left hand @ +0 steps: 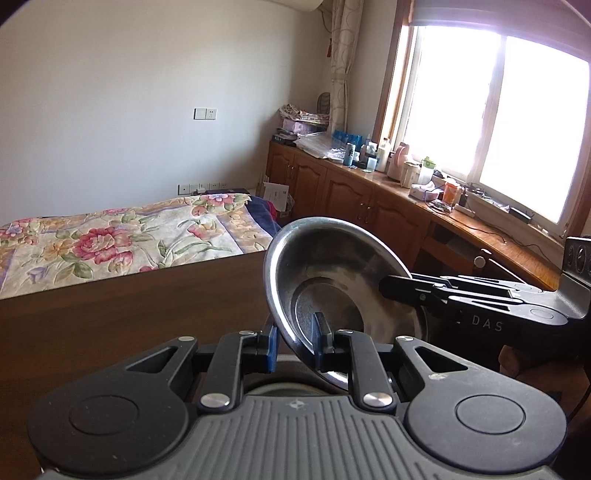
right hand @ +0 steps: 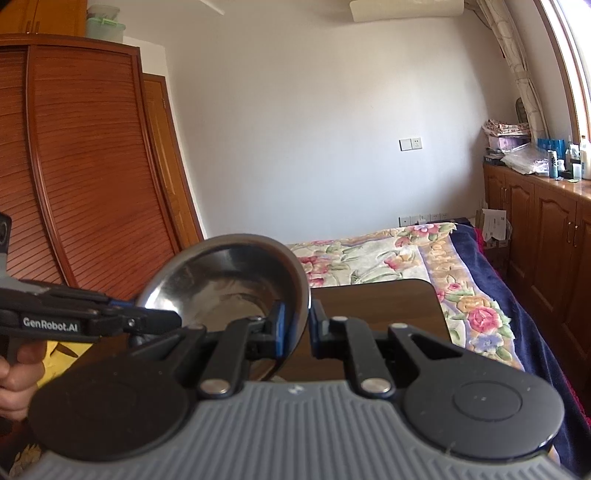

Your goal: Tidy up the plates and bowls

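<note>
Both grippers were clamped on one stainless steel bowl (left hand: 328, 291), held tilted in the air above the dark wooden table (left hand: 129, 314). Left gripper (left hand: 294, 341) pinched the near rim; right gripper (right hand: 295, 326) pinched the opposite rim, its fingers (left hand: 406, 290) reaching in from the right. A hand (right hand: 14, 373) showed at far left. Floral bedspread (left hand: 122, 236) lay beyond.

This is a bedroom in a home. Beyond the tongs lies a bed (left hand: 122, 240) under a flowered blanket (right hand: 373, 254), set against a plain white wall with sockets (left hand: 205, 113). To the right of the tongs a run of low wooden cabinets (left hand: 343, 188) under a bright window (left hand: 495, 118) carries bottles, boxes and papers. To the left stands a louvred wooden wardrobe (right hand: 85, 166), with an air conditioner (right hand: 406, 9) high on the wall.
</note>
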